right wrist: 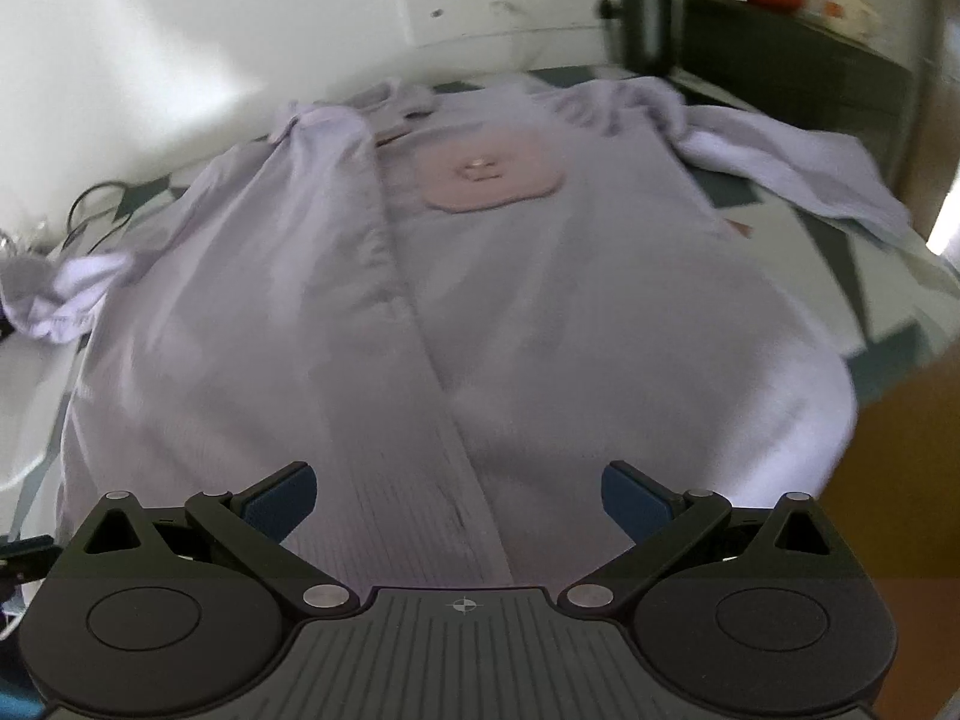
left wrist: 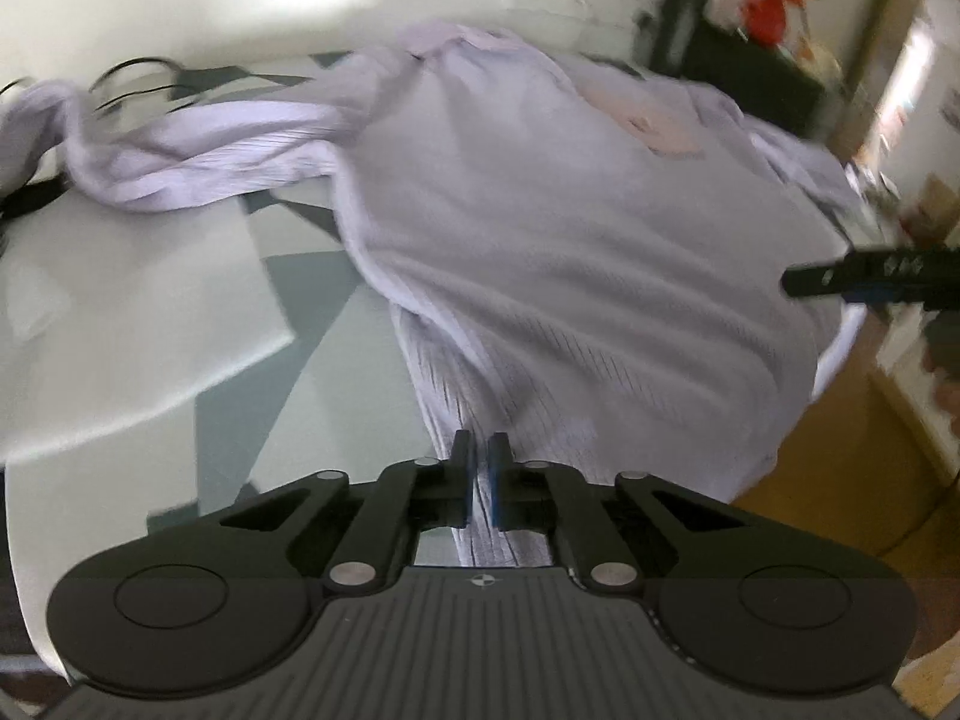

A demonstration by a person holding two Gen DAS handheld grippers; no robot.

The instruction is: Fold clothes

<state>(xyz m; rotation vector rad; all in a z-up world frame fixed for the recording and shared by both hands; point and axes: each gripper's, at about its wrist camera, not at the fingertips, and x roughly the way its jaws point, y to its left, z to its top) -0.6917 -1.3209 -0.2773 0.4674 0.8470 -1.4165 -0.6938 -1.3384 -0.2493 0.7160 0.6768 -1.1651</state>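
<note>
So the lilac top (right wrist: 510, 300) is spread out straight ahead of both tongs, hem end nearest them and collar end farthest away. Its long axis runs directly away from the tongs, along the front seam you can see in the right wrist view. It lies on a surface (left wrist: 150, 276) with a grey-green geometric cover.

Left tongs (left wrist: 480, 480) are pressed together and pinching the ribbed hem, with fabric running between the blue pads and back under the tool. Right tongs (right wrist: 459, 498) are spread wide, hovering just over the hem with nothing between the pads. In the left view they show up off to the right, beside that edge of the garment.

One sleeve trails off to the left of the left tongs, bunched up. The other lies far right of the right tongs.

My guess is the left has the grip and the right is the free one, close to the hem's other side. Both views are blurry, so I can't say which fold stage this is.
</note>
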